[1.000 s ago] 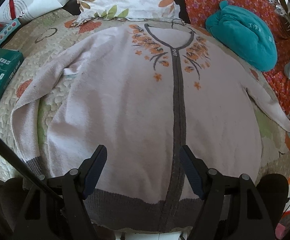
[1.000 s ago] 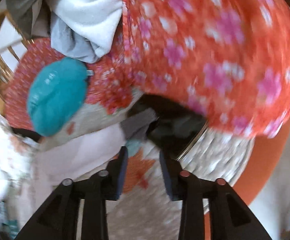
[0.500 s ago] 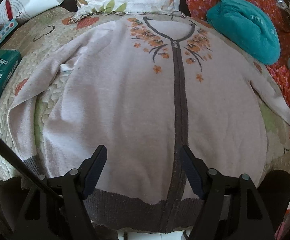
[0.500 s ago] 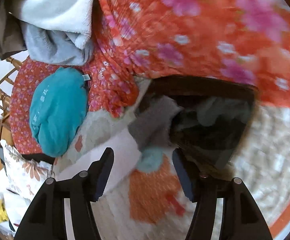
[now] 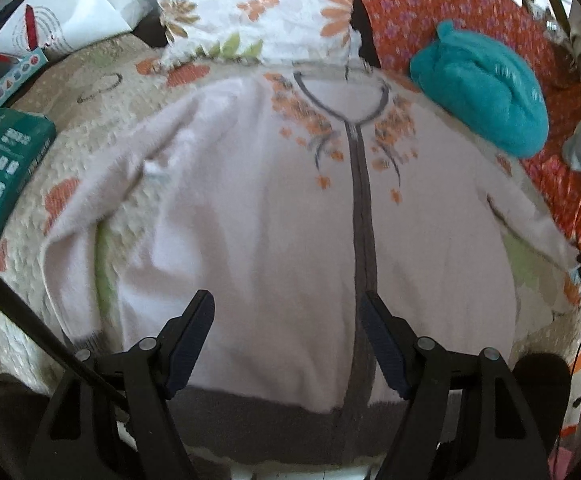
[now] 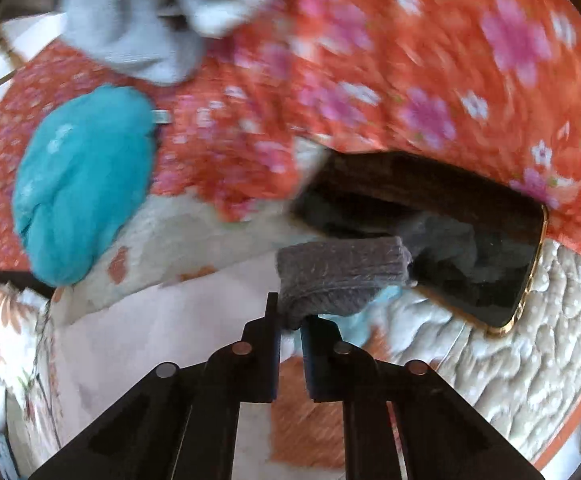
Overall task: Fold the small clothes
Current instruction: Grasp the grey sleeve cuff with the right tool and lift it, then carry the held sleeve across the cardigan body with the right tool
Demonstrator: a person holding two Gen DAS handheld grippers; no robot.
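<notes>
The right gripper point(image 6: 289, 320) has its jaws pinched on the ribbed grey cuff point(image 6: 342, 270) of a sleeve, the knit bunched into a thick roll just above the fingertips. Beyond the cuff, a glossy black phone point(image 6: 470, 248) with a gold rim lies on the quilted, puckered bedspread point(image 6: 530, 344). The left gripper point(image 5: 286, 320) hovers with jaws spread wide over the hem of the cardigan point(image 5: 250, 220), a fuzzy pale-pink knit lying flat and face-up on the bed, with a grey zip band, grey hem and orange flower embroidery around the neckline. Farther off sit a lumpy teal fleece bundle point(image 5: 482, 88) and a floral pillow point(image 5: 258, 4).
</notes>
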